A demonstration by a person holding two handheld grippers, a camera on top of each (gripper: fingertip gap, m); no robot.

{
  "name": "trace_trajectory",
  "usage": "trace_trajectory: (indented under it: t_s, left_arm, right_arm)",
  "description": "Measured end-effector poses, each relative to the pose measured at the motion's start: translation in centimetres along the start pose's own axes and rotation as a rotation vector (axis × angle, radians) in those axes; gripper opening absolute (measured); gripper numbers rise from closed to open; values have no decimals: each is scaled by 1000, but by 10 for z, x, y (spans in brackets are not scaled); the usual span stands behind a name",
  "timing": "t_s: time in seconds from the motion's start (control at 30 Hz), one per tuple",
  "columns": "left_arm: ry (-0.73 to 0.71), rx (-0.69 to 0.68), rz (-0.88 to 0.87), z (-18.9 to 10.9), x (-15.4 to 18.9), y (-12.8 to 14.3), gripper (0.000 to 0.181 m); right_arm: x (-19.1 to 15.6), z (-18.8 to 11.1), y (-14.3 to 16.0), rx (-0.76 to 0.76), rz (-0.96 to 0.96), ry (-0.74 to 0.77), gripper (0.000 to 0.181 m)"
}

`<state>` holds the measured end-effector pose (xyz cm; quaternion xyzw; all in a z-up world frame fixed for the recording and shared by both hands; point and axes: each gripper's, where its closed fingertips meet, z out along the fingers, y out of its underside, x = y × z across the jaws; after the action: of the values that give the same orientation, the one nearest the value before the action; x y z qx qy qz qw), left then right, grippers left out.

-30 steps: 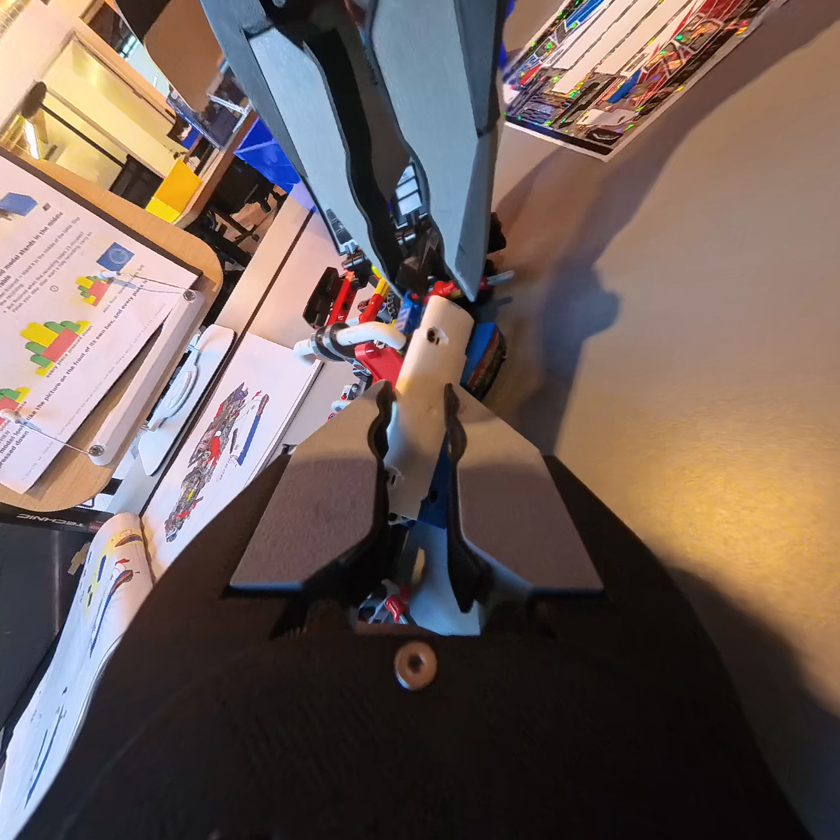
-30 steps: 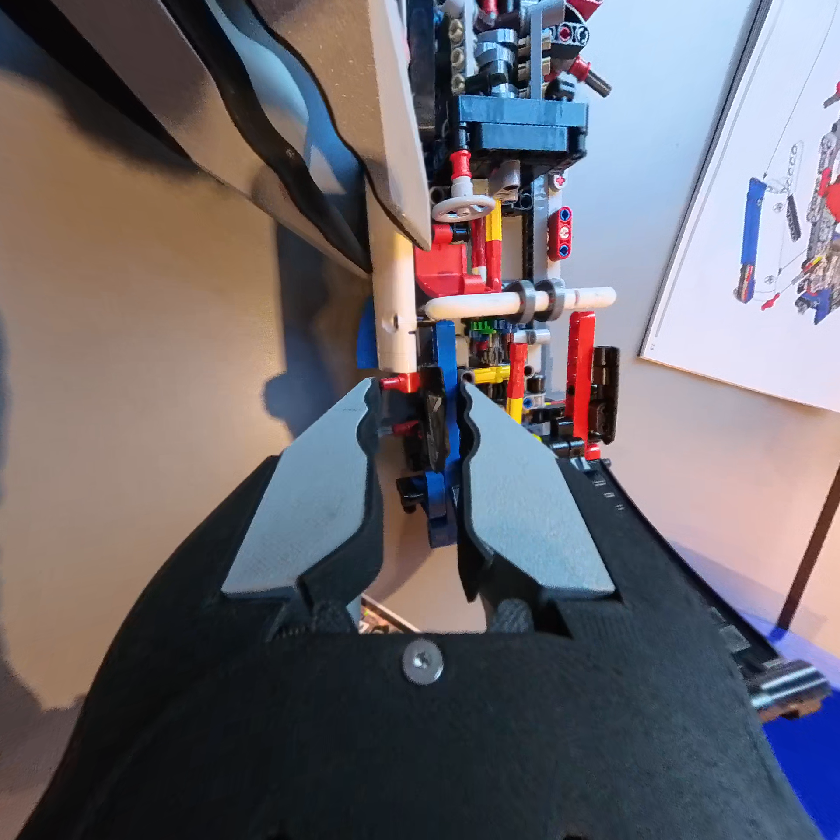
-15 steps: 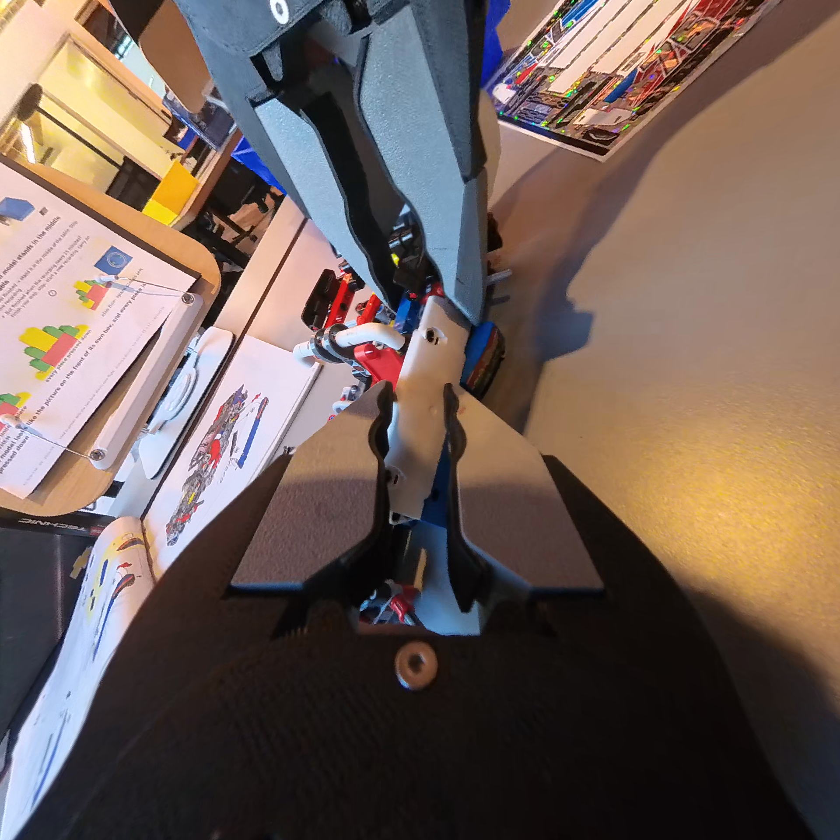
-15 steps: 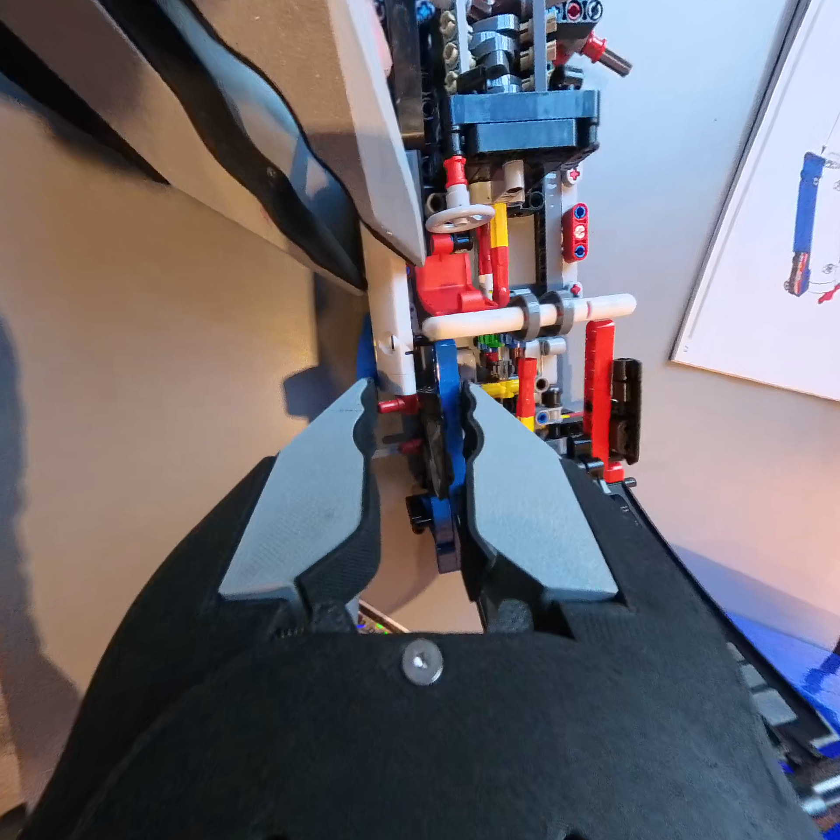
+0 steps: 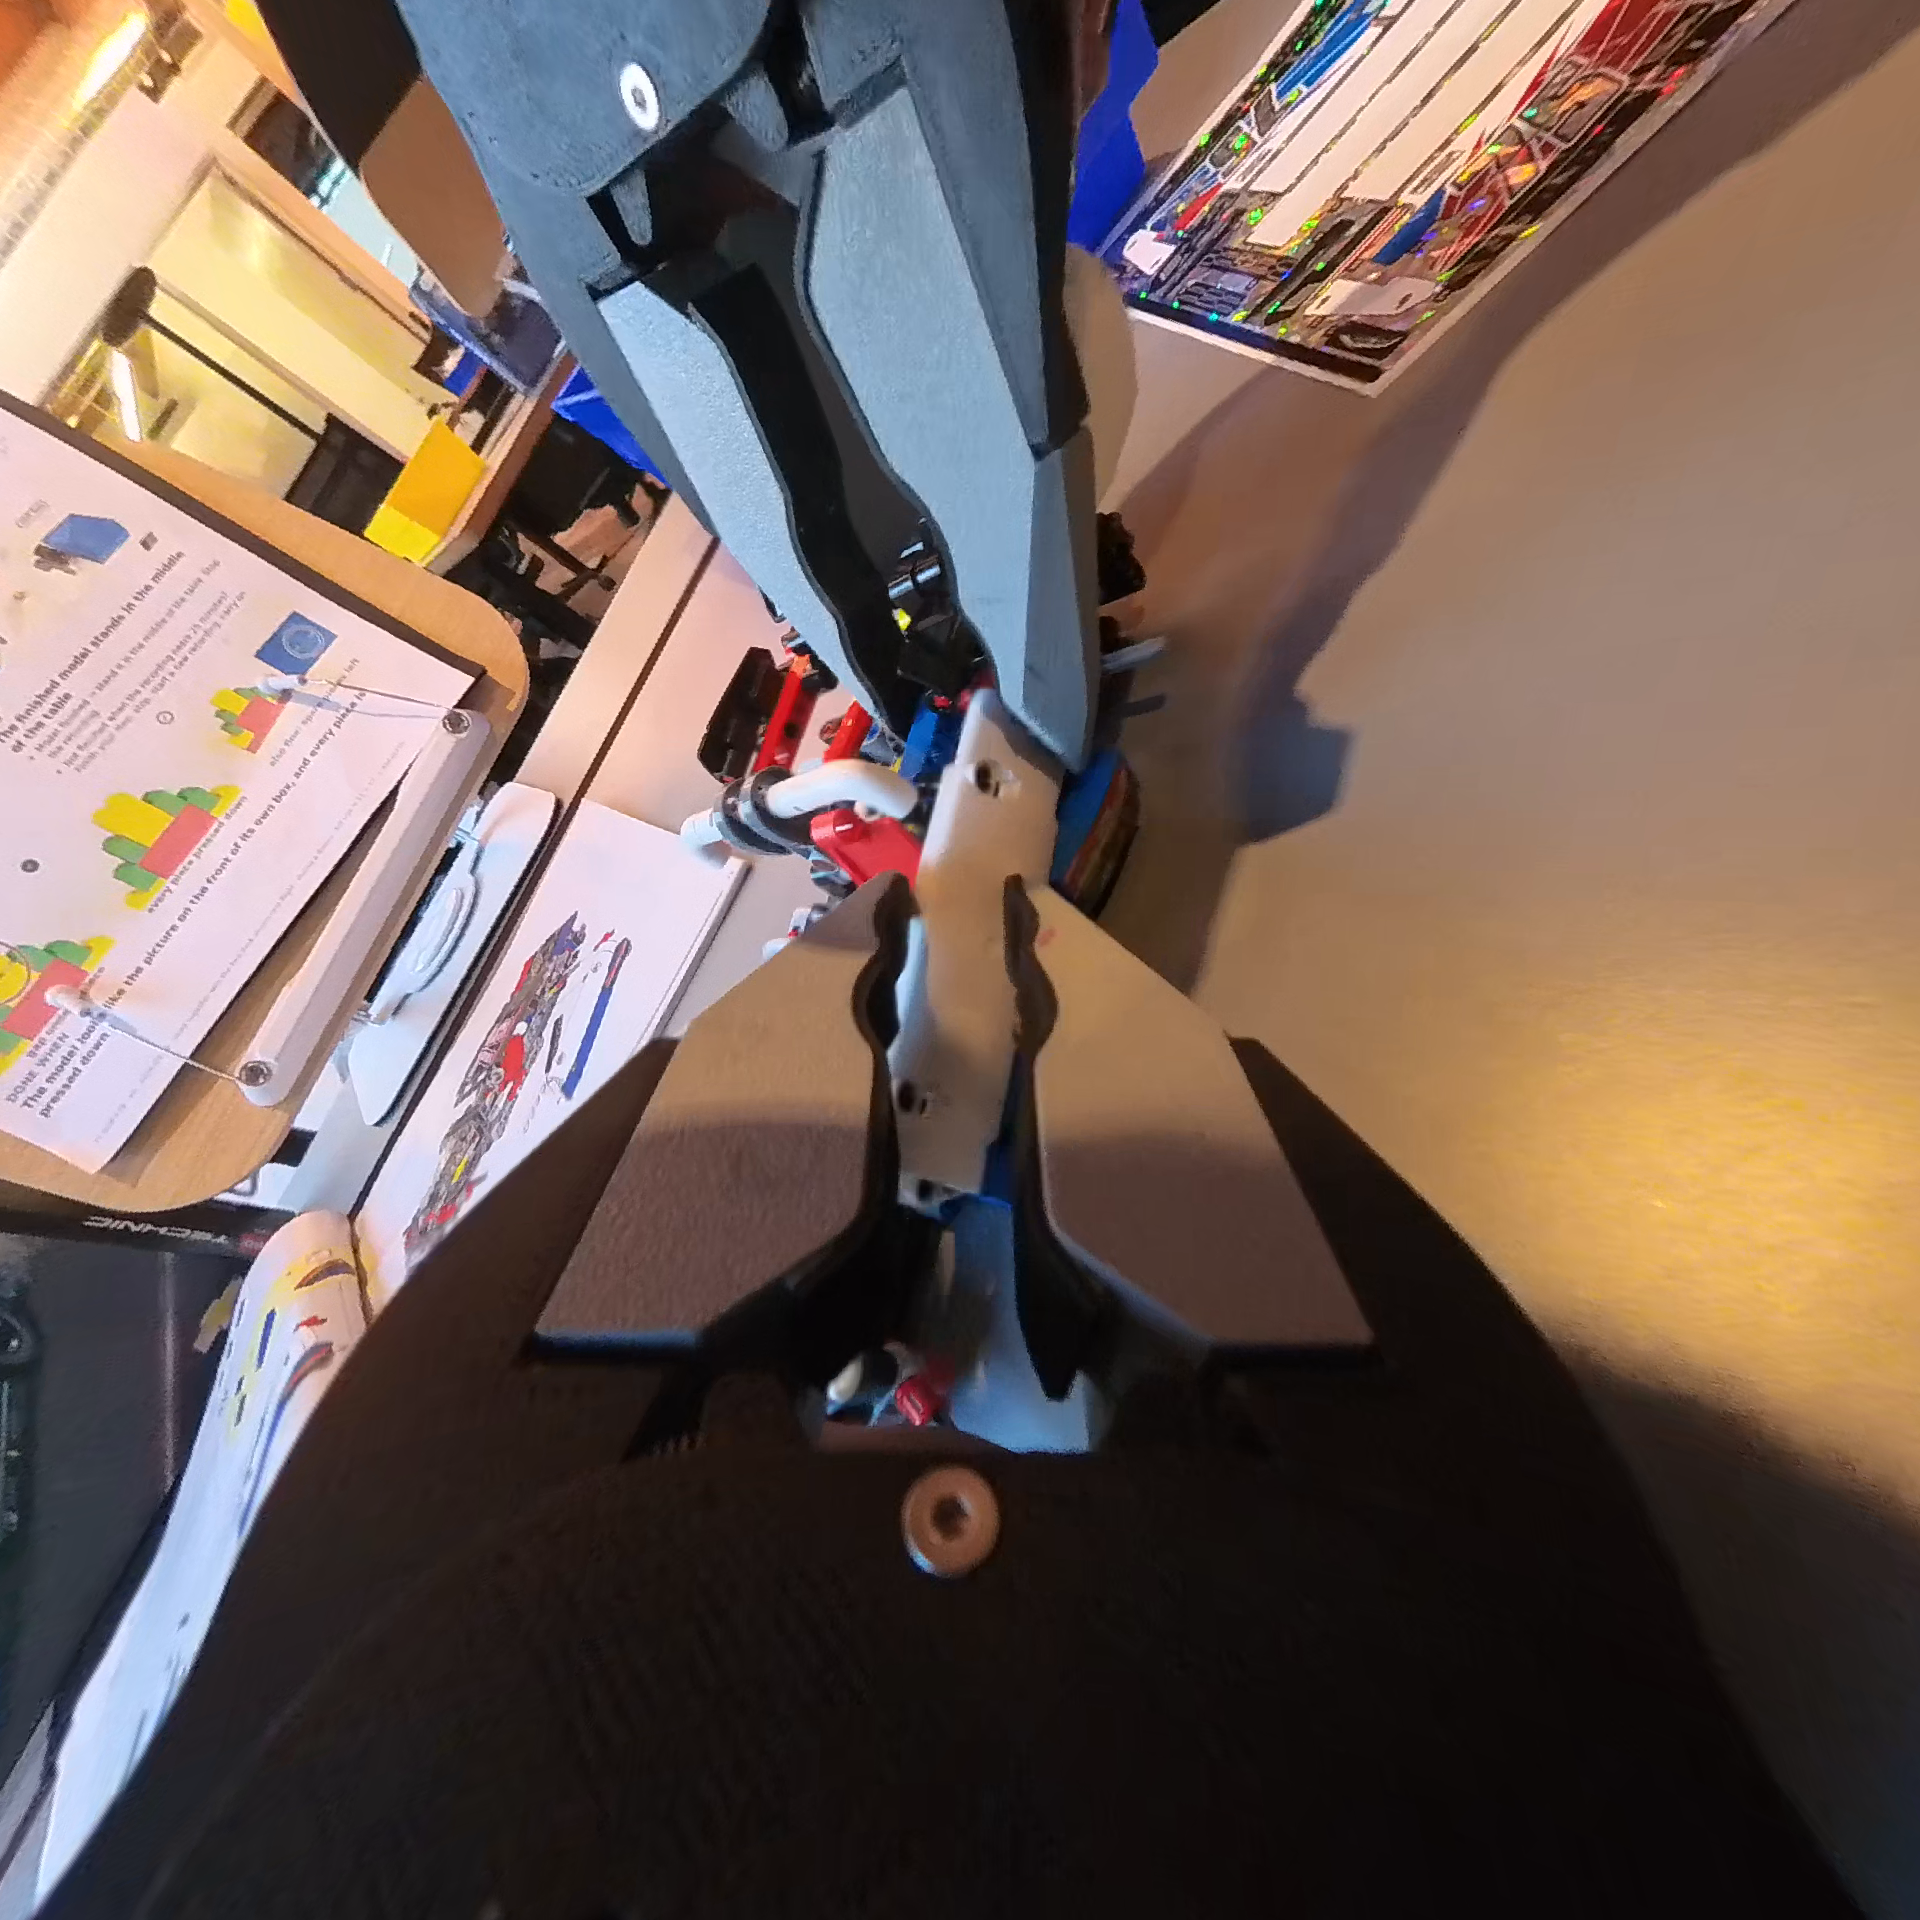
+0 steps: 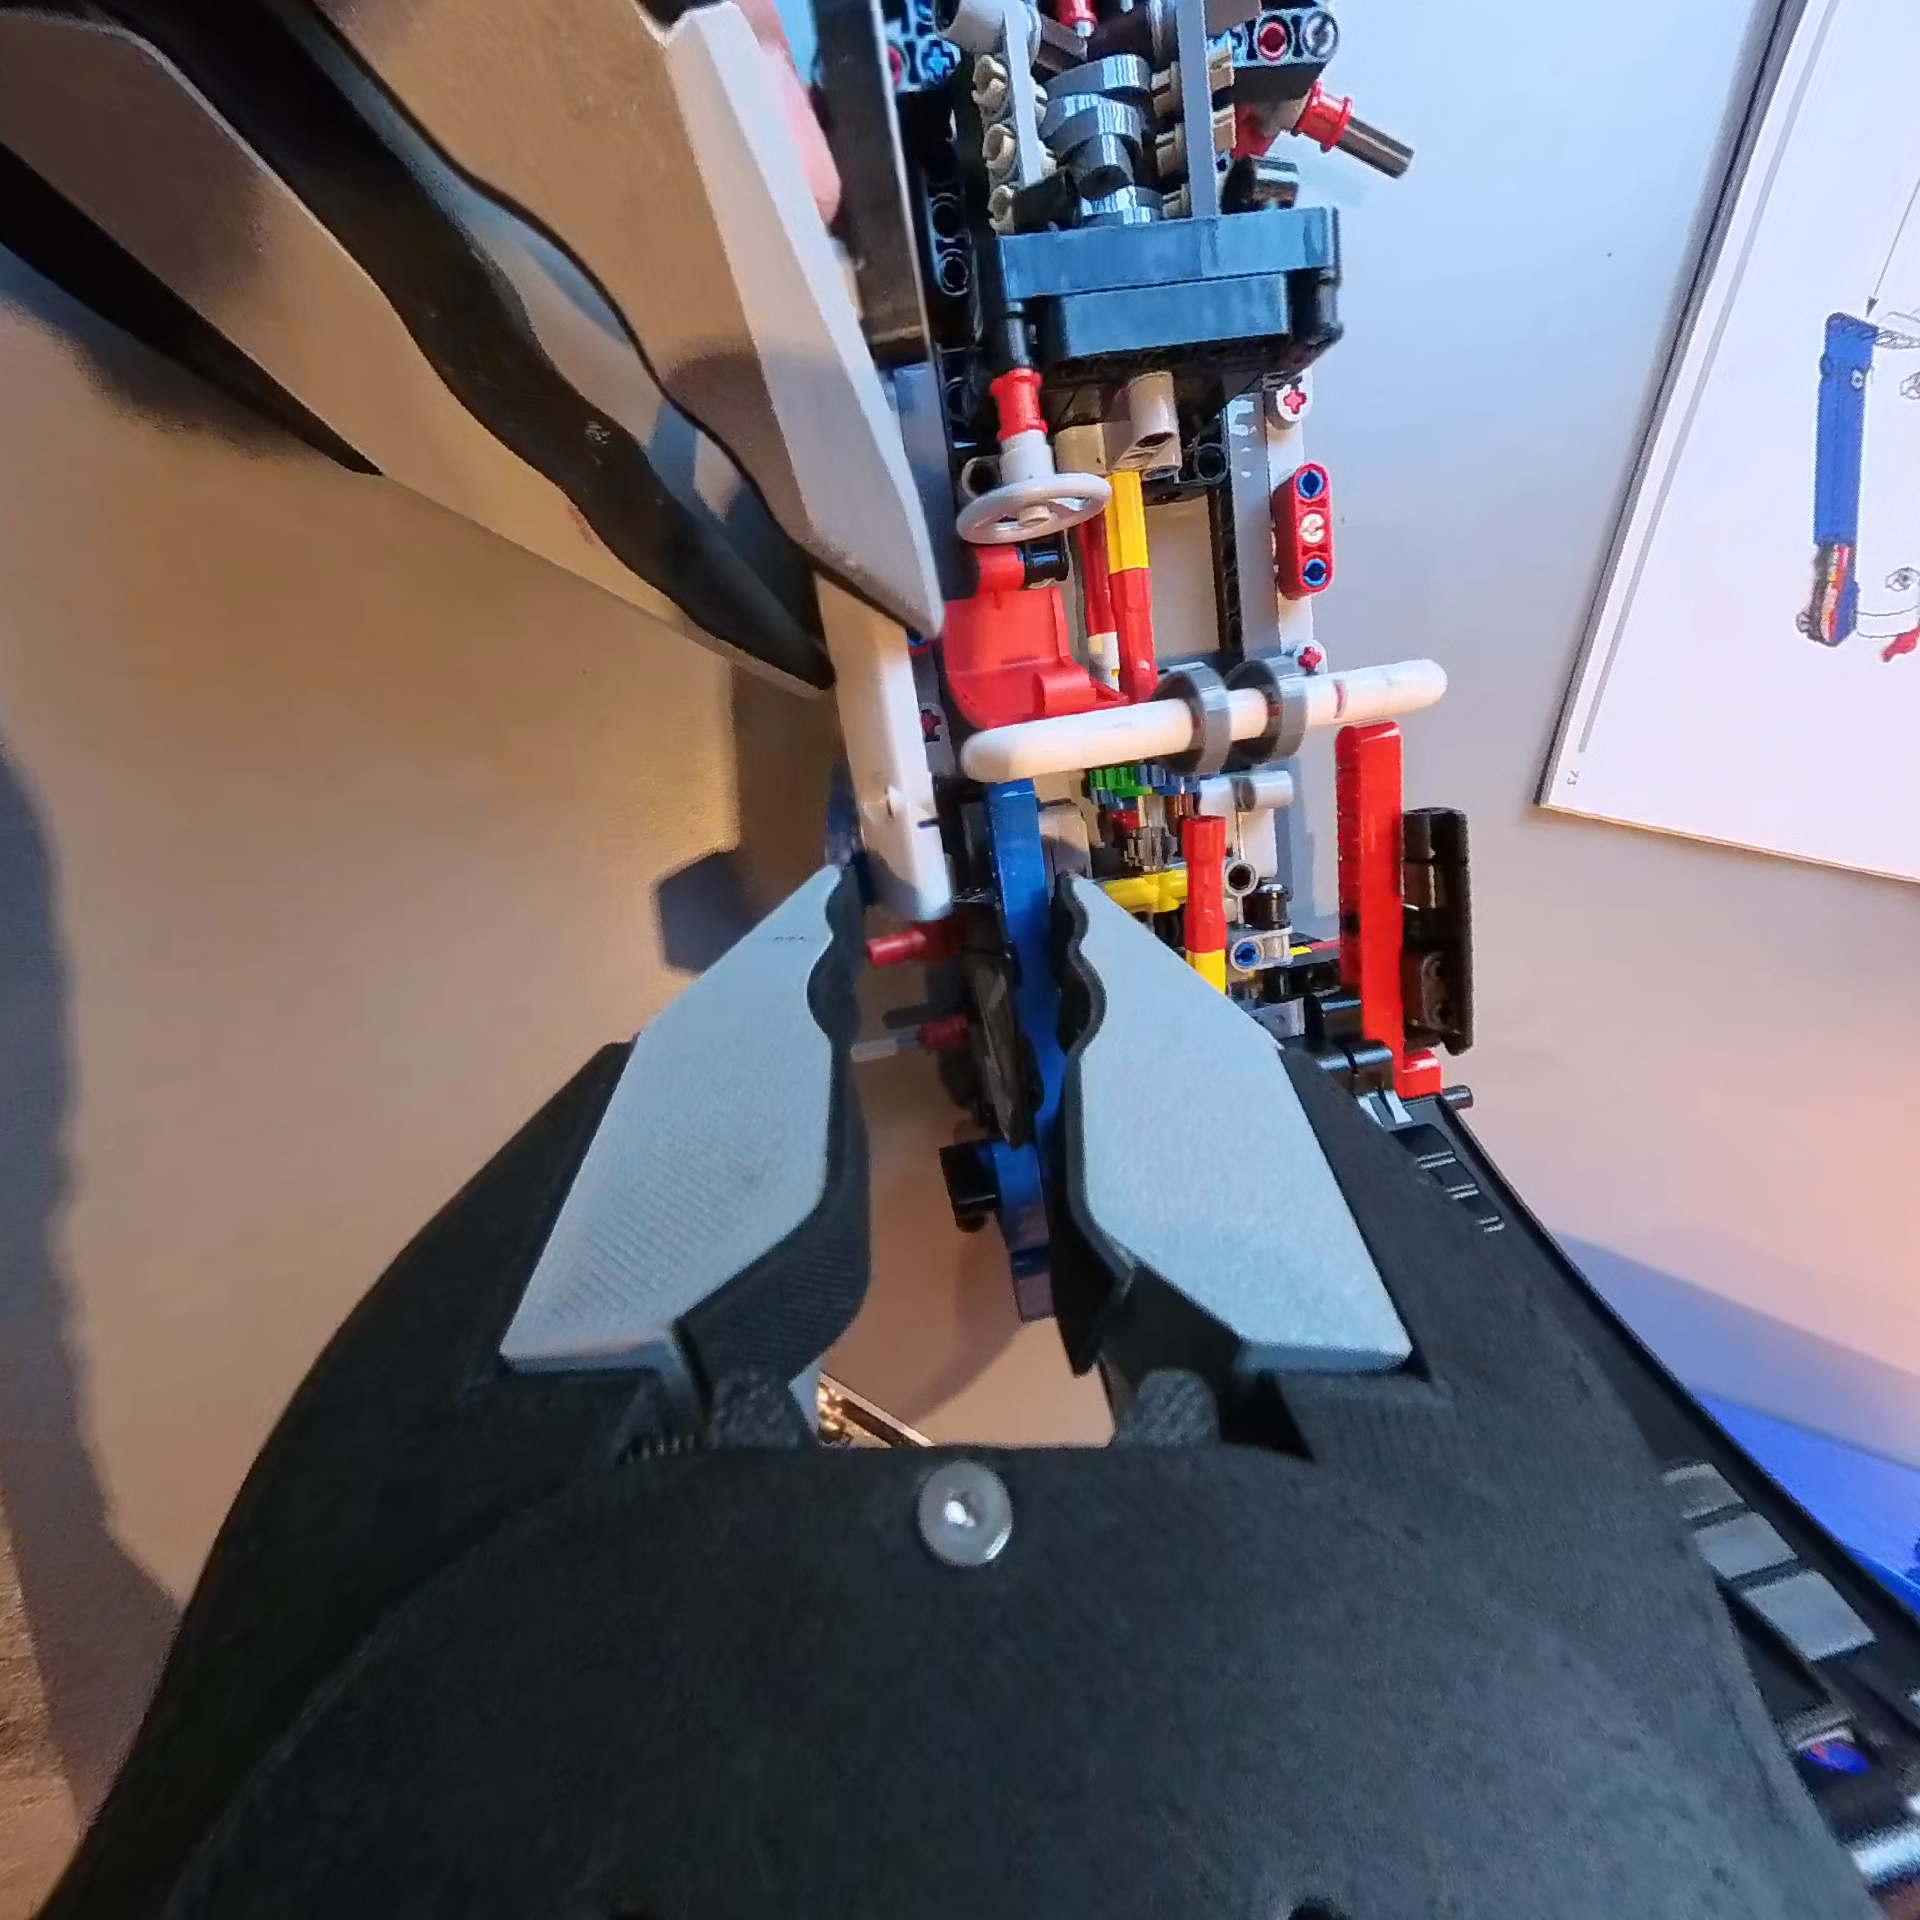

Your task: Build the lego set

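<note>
On the desk: your lego model (image 6: 1122, 644) lies on the tan desk (image 5: 1558, 831), held between your 2 grippers from opposite ends.
Model: a long technic car frame with a white side panel (image 5: 961, 997), red seat (image 6: 1003, 655), small grey steering wheel (image 6: 1034, 507), white crossbar with 2 grey rings (image 6: 1205, 717) and a dark blue block (image 6: 1169, 281) farther up.
Left gripper (image 5: 956, 914): your jaws are narrow and clamped on the white side panel, which runs back between the fingers (image 5: 748, 1132) toward the gripper body.
Right gripper (image 6: 951, 899): your jaws stand partly apart around the blue curved piece (image 6: 1023, 1039) at the model's end; the right finger (image 6: 1195, 1143) lies against the blue piece, and the left finger (image 6: 707, 1132) is close to 2 red pin ends. You cannot tell whether it is pinching.
Meeting point: in the left wrist view your right gripper (image 5: 935, 644) comes down from above onto the far end of the model.
Beside the model: an open instruction booklet (image 5: 551, 1029) lies just beside the frame.
Farther out: a printed sheet on a wooden board (image 5: 156, 790) stands to one side, and a colourful sticker sheet (image 5: 1382, 177) lies well apart on the desk.
</note>
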<state>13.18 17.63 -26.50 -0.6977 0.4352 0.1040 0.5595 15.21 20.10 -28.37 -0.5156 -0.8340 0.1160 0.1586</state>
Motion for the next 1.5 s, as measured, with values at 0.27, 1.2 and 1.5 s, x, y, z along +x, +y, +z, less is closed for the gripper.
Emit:
trace_trajectory:
  t_s: [0.27, 1.2, 1.5]
  left_arm:
    - [4, 22, -7, 0, 2, -4, 12]
    - [467, -76, -536, -1, -8, -2, 5]
    - [457, -171, -457, 5, -10, 4, 10]
  right_arm:
    - [2, 0, -1, 30, -13, 10, 36]
    - [9, -4, -18, 199, -88, 83, 28]
    - [9, -3, -19, 220, -91, 86, 28]
